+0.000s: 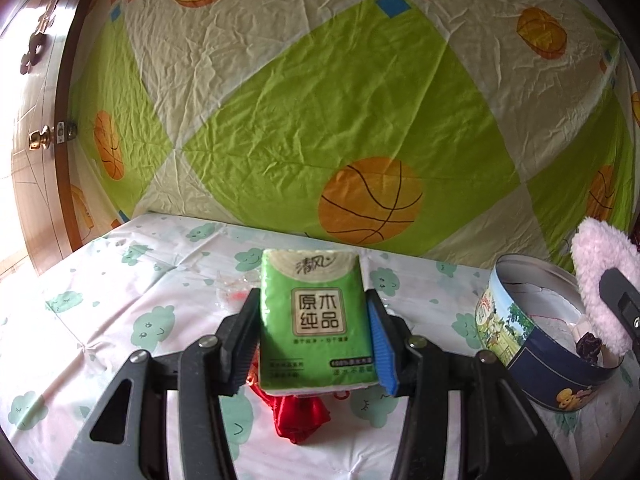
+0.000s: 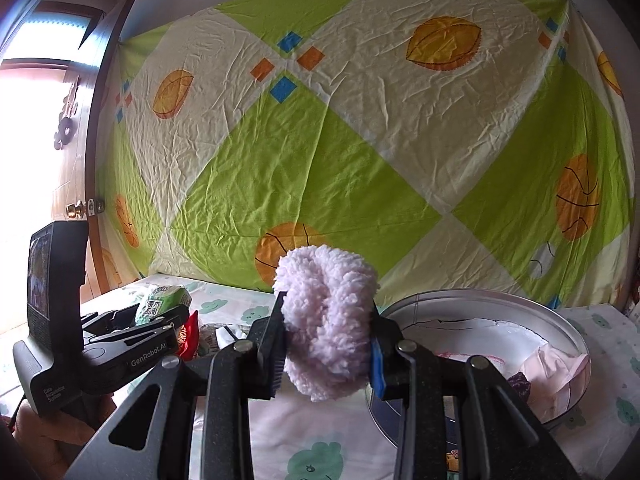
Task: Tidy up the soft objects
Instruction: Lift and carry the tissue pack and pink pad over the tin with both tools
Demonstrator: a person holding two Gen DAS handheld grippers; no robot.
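Green tissue pack [image 1: 316, 320] in left gripper [image 1: 312, 340]

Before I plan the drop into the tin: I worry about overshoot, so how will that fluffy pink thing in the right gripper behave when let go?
The fluffy pink item bulges around the right gripper, so it is probably soft and springy. It looks light for its size. Dropped into the round tin, it should land quietly, hardly bouncing or rolling.

Two tools: the left tool [image 1: 314, 338], the right tool [image 2: 328, 344]. One green tissue pack [image 1: 316, 320]. One pink fluffy item [image 2: 328, 320]. One round tin [image 1: 532, 352]. One red satin cloth [image 1: 302, 416]. One door knob [image 1: 40, 139]. One hanging sheet [image 1: 340, 120].
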